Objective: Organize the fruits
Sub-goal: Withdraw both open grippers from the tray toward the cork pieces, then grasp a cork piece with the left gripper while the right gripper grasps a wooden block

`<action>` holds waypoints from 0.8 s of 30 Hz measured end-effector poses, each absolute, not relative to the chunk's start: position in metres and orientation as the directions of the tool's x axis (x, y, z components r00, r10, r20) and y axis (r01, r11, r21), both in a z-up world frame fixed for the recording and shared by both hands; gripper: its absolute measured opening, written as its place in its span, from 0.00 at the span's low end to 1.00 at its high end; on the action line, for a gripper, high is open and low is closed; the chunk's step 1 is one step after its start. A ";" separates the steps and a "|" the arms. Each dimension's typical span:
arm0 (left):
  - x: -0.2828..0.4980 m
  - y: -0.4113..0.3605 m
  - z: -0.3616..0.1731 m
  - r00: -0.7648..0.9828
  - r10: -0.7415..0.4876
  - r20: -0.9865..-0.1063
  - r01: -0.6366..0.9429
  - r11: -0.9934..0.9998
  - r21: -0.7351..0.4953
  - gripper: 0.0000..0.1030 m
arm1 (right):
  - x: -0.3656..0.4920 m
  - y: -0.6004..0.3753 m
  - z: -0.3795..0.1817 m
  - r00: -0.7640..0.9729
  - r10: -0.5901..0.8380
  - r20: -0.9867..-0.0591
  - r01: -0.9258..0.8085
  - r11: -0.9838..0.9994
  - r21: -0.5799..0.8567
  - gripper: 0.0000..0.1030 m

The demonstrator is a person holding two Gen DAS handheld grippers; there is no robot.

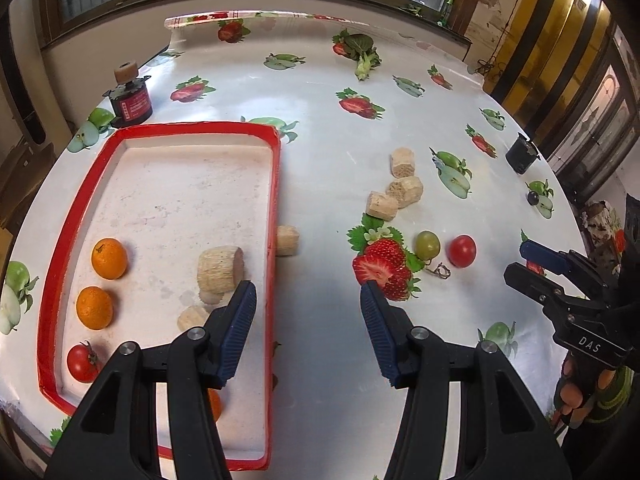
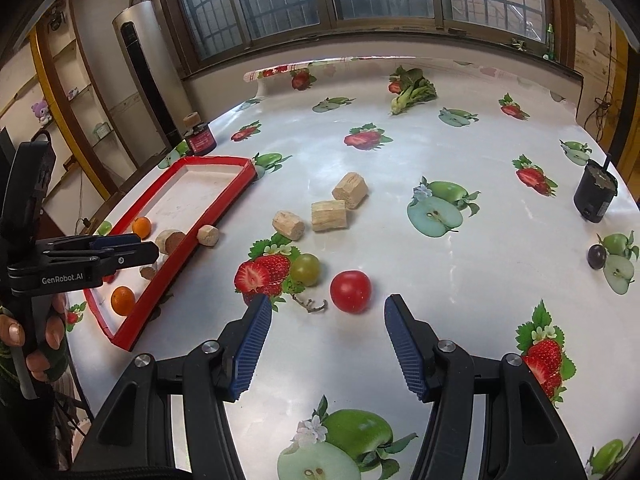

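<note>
A red-rimmed tray (image 1: 276,184) holds two oranges (image 1: 109,258) (image 1: 94,307), a small tomato (image 1: 82,363), another orange fruit (image 1: 215,404) partly hidden by my finger, and wood blocks (image 1: 220,270). My left gripper (image 1: 308,300) is open and empty over the tray's right rim. On the table lie a red tomato (image 2: 351,291) and a green grape (image 2: 306,269). My right gripper (image 2: 328,316) is open and empty just in front of the tomato. A dark grape (image 2: 597,256) lies at the far right. The tray (image 2: 168,276) also shows in the right wrist view.
Three wood blocks (image 2: 328,214) lie mid-table, one more (image 2: 208,235) against the tray's outer rim. A red jar (image 2: 200,140) stands behind the tray, a black cup (image 2: 595,196) at right, a leafy vegetable (image 2: 412,90) at the back. A twig (image 2: 312,305) lies by the tomato.
</note>
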State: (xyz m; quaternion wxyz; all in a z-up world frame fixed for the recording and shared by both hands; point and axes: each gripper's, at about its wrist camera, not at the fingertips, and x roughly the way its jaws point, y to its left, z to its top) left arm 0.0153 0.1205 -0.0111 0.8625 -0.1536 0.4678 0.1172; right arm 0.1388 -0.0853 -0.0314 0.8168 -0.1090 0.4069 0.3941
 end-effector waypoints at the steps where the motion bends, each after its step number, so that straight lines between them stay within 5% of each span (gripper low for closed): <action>1: 0.018 0.118 -0.011 0.535 0.054 -0.843 -0.340 0.927 -0.156 0.51 | 0.141 -0.086 -0.032 0.359 0.554 -0.751 -0.731 0.667 0.143 0.59; 24: 0.096 0.102 -0.048 0.492 -0.040 -0.870 -0.281 0.938 -0.203 0.51 | 0.229 -0.018 -0.040 0.336 0.560 -0.757 -0.725 0.667 0.172 0.59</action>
